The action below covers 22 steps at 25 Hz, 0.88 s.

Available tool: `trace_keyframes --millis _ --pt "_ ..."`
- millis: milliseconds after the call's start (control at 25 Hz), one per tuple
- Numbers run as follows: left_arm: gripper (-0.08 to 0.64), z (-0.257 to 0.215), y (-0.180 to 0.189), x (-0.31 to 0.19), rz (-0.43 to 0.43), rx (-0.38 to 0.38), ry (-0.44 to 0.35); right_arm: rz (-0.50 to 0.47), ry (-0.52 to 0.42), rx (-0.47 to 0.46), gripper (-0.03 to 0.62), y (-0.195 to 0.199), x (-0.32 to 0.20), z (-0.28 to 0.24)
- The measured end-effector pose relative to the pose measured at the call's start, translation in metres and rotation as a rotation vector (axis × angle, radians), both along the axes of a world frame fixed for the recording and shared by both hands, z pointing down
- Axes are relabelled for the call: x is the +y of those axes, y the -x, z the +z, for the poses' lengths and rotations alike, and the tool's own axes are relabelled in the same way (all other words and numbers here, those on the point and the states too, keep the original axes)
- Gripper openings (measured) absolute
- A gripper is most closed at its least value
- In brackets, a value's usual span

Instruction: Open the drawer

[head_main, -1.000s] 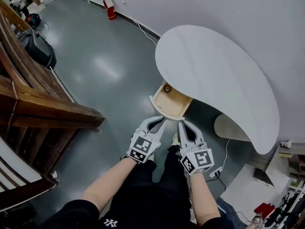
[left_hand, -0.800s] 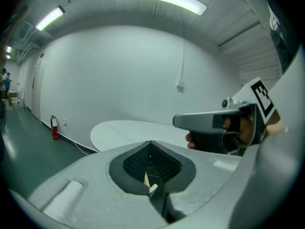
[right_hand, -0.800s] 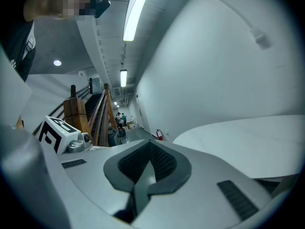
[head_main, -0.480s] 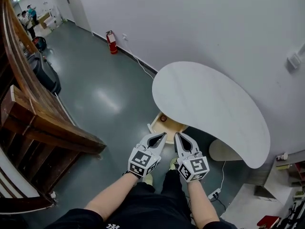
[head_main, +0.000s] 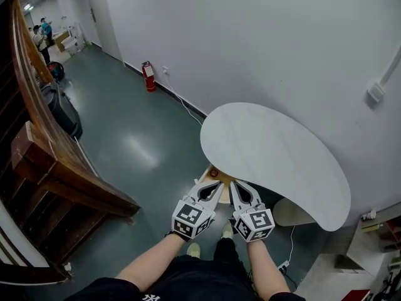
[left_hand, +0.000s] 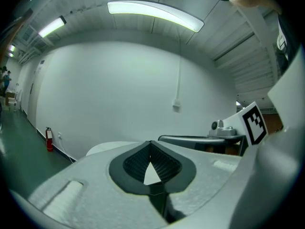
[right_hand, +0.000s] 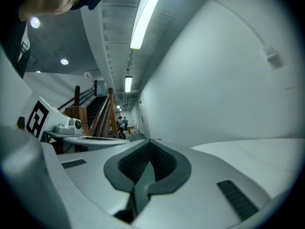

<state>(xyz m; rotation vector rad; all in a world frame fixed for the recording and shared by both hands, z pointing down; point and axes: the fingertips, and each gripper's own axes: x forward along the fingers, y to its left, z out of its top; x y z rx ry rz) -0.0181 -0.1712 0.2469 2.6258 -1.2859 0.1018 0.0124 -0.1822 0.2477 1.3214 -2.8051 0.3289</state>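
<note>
The drawer is seen in the head view pulled out from under the near left edge of the white, kidney-shaped worktop. Its pale wooden inside is exposed, and a small round brown object lies in the far corner (what it is cannot be made out). Part of the drawer is covered by the two grippers, which are held side by side above it and just in front of the worktop's edge. No contact between either gripper and the drawer can be seen.

The left gripper is closed. In the left gripper view its jaw tips are pressed together, only a small triangular gap is left behind them, and nothing is held between the dark ribbed pads. The right gripper is closed in the same way. In the right gripper view its jaws are seen meeting along a thin seam, with nothing gripped. Both grippers are pointed roughly level, towards the white wall behind the worktop.

A grey glossy floor is seen to the left. On it a red fire extinguisher is stood against the wall, and a dark wooden stair railing runs along the left edge. The person's pale shoes are visible below the grippers.
</note>
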Motion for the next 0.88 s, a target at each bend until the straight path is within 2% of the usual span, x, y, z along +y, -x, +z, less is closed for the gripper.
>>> trace_keyframes --millis 880 --pt "0.009 -0.013 -0.005 -0.011 0.004 0.007 -0.031 0.002 -0.031 0.015 0.015 0.000 -0.006 -0.012"
